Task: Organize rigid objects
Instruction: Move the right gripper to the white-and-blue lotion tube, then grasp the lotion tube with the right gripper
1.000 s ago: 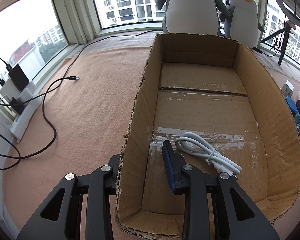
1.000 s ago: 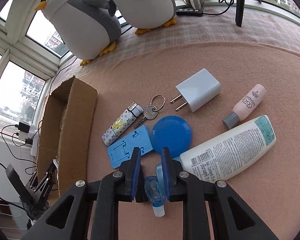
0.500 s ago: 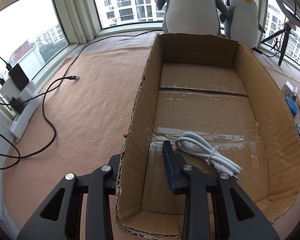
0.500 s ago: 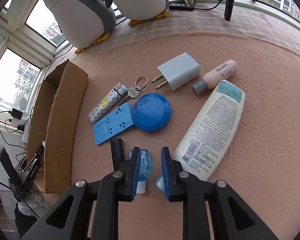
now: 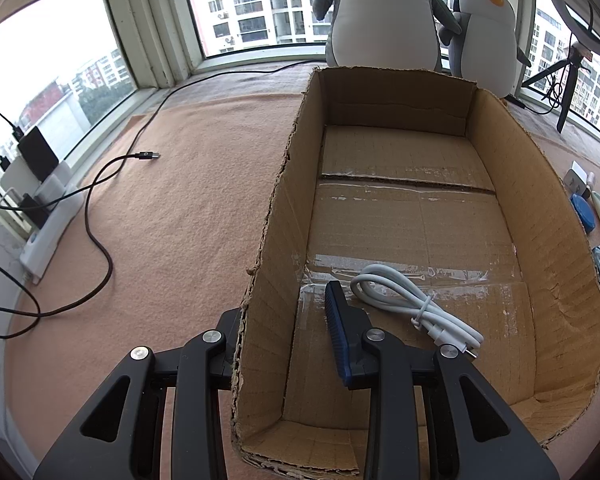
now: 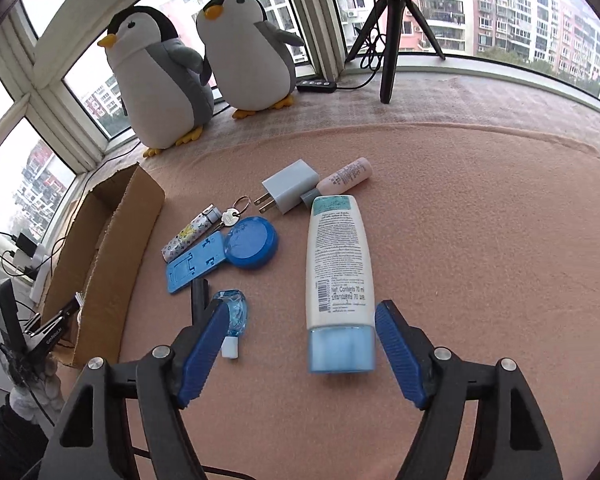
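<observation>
Moved since a second ago: right hand-held gripper (image 6: 300, 354) has swung from over the small blue bottle (image 6: 233, 316) to the white lotion tube (image 6: 338, 268); the left has not shifted
Right hand-held gripper: jaws opening, spread either side of the tube's pale blue cap, pads not touching it, nothing pinched
Left hand-held gripper (image 5: 288, 348): pressed onto the cardboard box (image 5: 496, 148), its left wall between the fingers, steadying it
Tube: lies flat on the peach blanket (image 6: 480, 240), cap toward the gripper, just beside the blue round lid (image 6: 252, 246) and the white charger (image 6: 292, 192)
Box: at the blanket's left side in the right view, well apart from the tube; holds only a white cable (image 5: 416, 308)
Step in hand: likely picking up the tube for the box
Doing it well: come down square over the tube, close across the firm part by the cap rather than the soft middle, keep the left pad clear of the small bottle
Risk: the smooth round body may roll or squirt out of a grip set too near the end
</observation>
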`<state>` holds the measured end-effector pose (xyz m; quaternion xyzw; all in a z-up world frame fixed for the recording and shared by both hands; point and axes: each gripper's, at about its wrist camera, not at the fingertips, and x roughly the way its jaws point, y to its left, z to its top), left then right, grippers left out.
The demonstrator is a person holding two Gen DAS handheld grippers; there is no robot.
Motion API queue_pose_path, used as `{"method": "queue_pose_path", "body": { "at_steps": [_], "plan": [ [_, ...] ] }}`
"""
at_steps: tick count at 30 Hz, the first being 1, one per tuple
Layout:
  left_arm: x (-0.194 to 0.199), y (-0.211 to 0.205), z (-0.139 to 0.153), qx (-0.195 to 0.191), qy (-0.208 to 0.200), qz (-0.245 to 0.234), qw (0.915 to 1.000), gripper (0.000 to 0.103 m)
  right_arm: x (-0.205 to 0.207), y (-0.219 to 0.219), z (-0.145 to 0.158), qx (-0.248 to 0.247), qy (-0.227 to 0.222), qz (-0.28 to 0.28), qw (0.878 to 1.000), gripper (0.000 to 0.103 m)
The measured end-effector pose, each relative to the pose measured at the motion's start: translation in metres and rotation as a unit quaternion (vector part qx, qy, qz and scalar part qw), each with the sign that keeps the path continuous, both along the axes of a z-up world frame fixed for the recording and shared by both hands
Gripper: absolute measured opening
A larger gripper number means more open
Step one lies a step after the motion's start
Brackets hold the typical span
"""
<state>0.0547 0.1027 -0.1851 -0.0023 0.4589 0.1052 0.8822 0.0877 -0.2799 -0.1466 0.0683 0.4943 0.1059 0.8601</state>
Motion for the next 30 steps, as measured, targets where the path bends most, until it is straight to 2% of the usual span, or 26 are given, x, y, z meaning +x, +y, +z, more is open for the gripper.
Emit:
{"method": "queue_pose_path", "body": {
  "at_steps": [3, 11, 18, 23, 26, 30],
  "plan": [
    [0.000, 0.000, 0.000, 0.000, 0.000, 0.000, 1.0000, 0.030, 0.000, 0.000, -0.006, -0.038, -0.008, -0.007, 0.999, 0.072],
    [0.000, 0.000, 0.000, -0.001, -0.001, 0.002, 1.0000, 0.030, 0.015, 0.004, -0.037, -0.054, 0.010, -0.009, 0.998, 0.072],
    [0.000, 0.000, 0.000, -0.001, -0.001, 0.001, 1.0000, 0.030, 0.028, 0.011, -0.052, -0.078, 0.013, -0.010, 0.997, 0.072],
    [0.000, 0.000, 0.000, 0.000, -0.001, 0.001, 1.0000, 0.030, 0.028, 0.015, -0.055, -0.103, 0.007, -0.004, 0.995, 0.058],
    [0.000, 0.000, 0.000, 0.000, -0.001, 0.001, 1.0000, 0.030, 0.029, 0.015, -0.054, -0.108, 0.005, 0.000, 0.994, 0.045],
    [0.000, 0.000, 0.000, -0.001, -0.001, 0.002, 1.0000, 0.030, 0.029, 0.015, -0.053, -0.111, 0.004, 0.005, 0.994, 0.044]
  ]
}}
